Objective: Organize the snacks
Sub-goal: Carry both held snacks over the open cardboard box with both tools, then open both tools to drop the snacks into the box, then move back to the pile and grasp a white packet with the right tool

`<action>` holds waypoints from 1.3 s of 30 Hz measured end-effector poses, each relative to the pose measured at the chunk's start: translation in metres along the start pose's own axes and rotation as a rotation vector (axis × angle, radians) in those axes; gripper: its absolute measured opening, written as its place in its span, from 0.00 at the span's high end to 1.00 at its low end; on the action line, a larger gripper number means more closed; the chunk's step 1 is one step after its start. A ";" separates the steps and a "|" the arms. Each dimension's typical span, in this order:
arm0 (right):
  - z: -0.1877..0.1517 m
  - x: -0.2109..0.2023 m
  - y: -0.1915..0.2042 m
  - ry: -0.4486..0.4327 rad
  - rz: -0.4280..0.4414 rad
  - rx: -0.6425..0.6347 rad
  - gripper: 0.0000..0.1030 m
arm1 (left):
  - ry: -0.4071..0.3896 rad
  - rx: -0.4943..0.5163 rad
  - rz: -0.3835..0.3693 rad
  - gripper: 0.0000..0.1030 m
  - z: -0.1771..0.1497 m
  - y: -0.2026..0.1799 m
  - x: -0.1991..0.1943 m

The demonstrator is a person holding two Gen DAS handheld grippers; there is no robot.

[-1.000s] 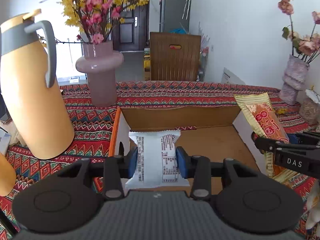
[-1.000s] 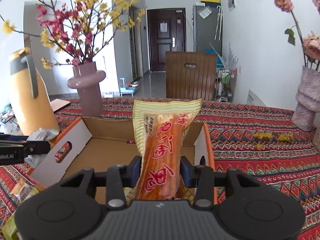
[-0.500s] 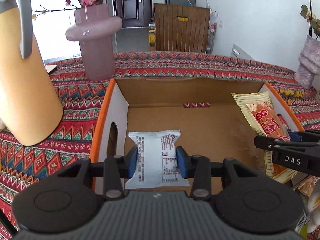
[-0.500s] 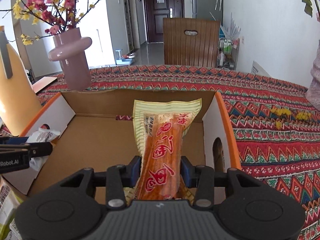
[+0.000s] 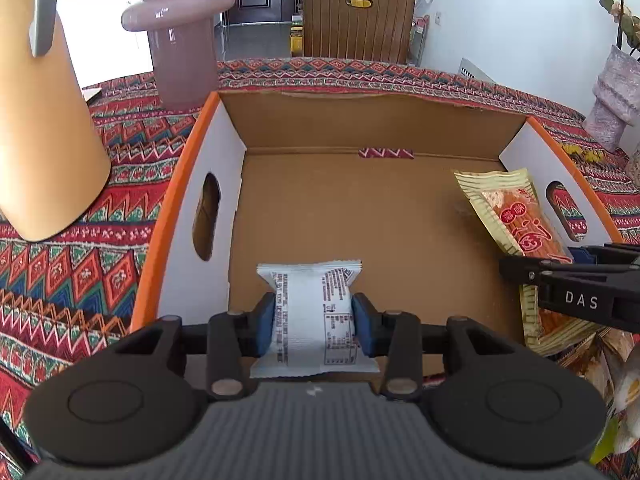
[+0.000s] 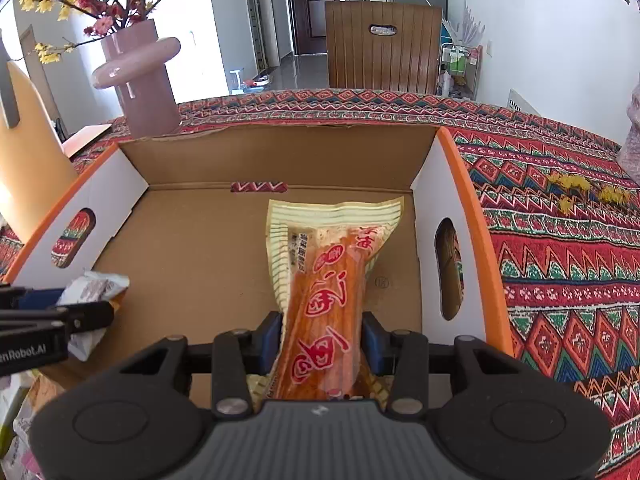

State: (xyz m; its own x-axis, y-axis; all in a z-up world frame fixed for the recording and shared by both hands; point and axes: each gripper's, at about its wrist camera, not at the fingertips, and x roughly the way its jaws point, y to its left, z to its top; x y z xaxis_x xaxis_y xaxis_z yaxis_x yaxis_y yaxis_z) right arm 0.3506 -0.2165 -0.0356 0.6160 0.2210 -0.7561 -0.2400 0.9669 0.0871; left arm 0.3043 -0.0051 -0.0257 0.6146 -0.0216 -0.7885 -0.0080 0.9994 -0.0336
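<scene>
Over the cardboard box [image 5: 360, 208] we've got left gripper [image 5: 313, 322] clamped on the white snack packet [image 5: 312, 316], right gripper [image 6: 322, 342] clamped on the orange snack pack [image 6: 328, 292].

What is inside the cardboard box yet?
Nothing loose: the cardboard box floor is bare; white packet and orange packet hang clamped above it.

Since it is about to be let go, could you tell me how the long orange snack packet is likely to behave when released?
Held by the right hand-held gripper, the orange snack packet sticks out unsupported without drooping, so probably fairly stiff. Its glossy film looks slippery. It should probably drop flat into the cardboard box.
</scene>
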 end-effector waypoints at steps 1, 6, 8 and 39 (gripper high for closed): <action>0.000 0.000 0.000 0.003 0.000 -0.001 0.60 | 0.000 0.002 0.000 0.60 -0.001 0.000 0.000; -0.003 -0.003 0.002 0.010 0.001 -0.003 0.60 | 0.000 0.002 -0.008 0.60 -0.005 0.002 -0.004; -0.004 -0.004 0.002 0.012 0.000 -0.005 0.60 | 0.002 0.004 -0.009 0.60 -0.008 0.002 -0.007; -0.026 -0.100 0.005 -0.250 0.009 0.006 0.00 | -0.368 -0.034 -0.006 0.00 -0.027 0.016 -0.113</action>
State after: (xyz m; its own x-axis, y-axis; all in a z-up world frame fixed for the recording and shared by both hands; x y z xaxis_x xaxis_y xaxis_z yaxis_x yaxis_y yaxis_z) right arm 0.2689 -0.2373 0.0234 0.7803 0.2536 -0.5717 -0.2426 0.9653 0.0971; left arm 0.2134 0.0126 0.0465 0.8572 -0.0106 -0.5149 -0.0255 0.9977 -0.0630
